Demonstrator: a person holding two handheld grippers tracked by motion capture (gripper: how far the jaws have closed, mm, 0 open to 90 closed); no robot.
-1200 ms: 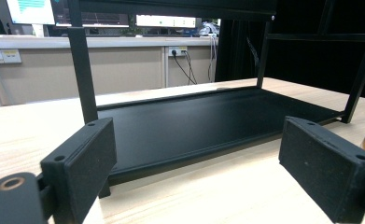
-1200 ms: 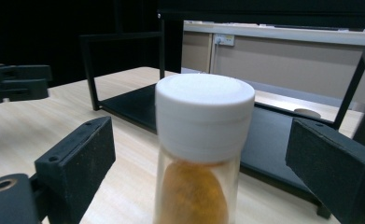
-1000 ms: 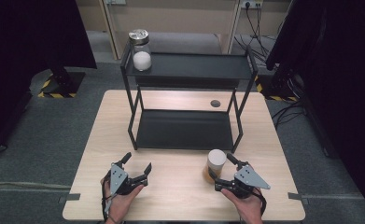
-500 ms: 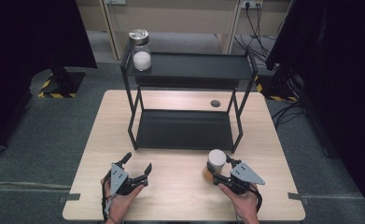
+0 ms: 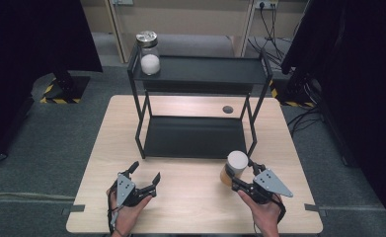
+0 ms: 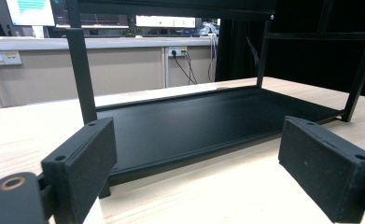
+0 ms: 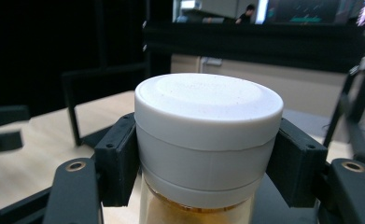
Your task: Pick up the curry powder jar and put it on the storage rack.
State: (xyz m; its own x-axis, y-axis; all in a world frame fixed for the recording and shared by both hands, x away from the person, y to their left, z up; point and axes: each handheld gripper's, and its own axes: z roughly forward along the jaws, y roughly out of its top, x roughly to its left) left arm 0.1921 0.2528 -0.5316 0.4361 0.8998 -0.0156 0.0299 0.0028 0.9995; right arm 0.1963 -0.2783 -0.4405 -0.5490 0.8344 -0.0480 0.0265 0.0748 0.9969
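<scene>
Gripping a white-lidded jar (image 5: 234,167) of tan powder, the right claw (image 5: 241,180) has just been closing and now has its pads pressed on both sides of the lid, as the right gripper view shows (image 7: 208,140). That jar stands on the desk (image 5: 195,207) at its near right, just in front of the black shelf rack's (image 5: 195,136) right leg. At the near left the left claw (image 5: 143,177) rests released, jaws wide apart with nothing between them, facing the rack's lower tray (image 6: 208,126). On the rack's top shelf, far left, stands a glass jar (image 5: 148,53) with a metal lid and white contents.
</scene>
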